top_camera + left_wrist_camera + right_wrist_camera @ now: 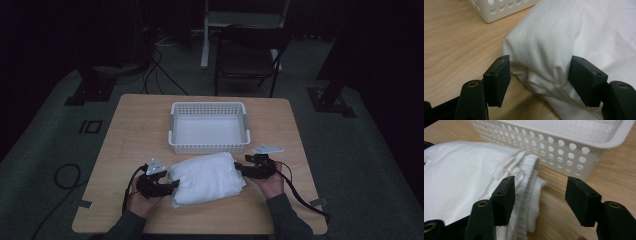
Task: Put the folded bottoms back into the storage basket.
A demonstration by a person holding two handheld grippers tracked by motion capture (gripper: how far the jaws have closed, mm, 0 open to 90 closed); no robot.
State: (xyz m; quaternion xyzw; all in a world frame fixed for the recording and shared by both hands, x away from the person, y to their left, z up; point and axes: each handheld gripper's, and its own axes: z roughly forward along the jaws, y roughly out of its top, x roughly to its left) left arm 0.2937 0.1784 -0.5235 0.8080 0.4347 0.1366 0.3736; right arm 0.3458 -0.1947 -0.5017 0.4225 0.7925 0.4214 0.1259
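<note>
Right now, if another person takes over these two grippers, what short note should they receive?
Left gripper: open, jaws on either side of the left end of the folded white cloth, not clamped.
Right gripper: open at the cloth's right edge, one jaw on the fabric, the other over bare table.
Cloth lies on the wooden table, just in front of the white basket, which looks empty.
Done: cloth folded into a bundle.
Left, probably: grip both ends, lift the cloth into the basket.
</note>
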